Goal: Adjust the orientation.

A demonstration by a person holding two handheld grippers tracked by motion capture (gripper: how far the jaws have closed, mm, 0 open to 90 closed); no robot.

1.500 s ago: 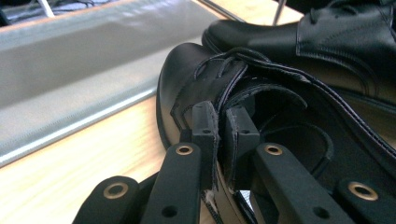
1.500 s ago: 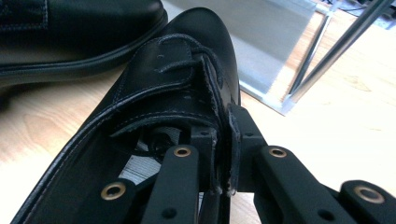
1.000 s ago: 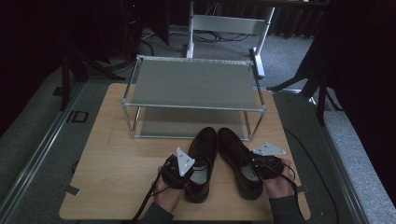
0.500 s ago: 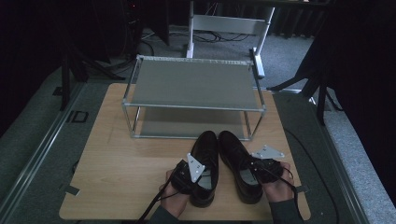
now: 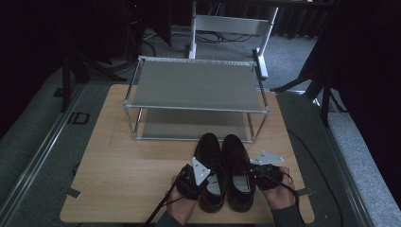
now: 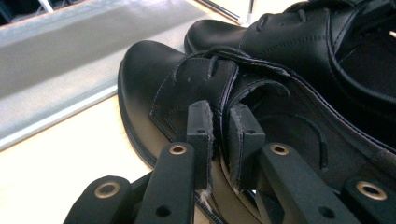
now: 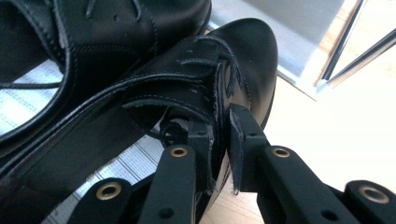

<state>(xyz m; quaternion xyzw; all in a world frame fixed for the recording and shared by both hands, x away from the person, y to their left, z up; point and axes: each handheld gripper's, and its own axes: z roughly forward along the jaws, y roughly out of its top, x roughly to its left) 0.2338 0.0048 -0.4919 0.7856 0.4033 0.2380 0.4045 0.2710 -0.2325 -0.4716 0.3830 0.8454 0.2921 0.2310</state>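
High view: the left hand (image 5: 182, 202) holds the left gripper (image 5: 196, 176) against the outer side of the left shoe (image 5: 209, 171), nearer the shoe than half a second ago, when it sat a little farther out and lower. In the left gripper view its jaws stand narrow, pinching the shoe's side wall at the opening, one jaw outside, one inside. The two shoes rest side by side, touching, on the table (image 5: 118, 175) just in front of the rack (image 5: 196, 99), toes toward it, as before. The right shoe (image 5: 237, 172) has the right gripper (image 5: 264, 174) at its outer side, the right hand (image 5: 280, 195) barely shifted. In the right gripper view those jaws are likewise narrow, closed on the shoe's side wall beside the laces (image 7: 219, 65).
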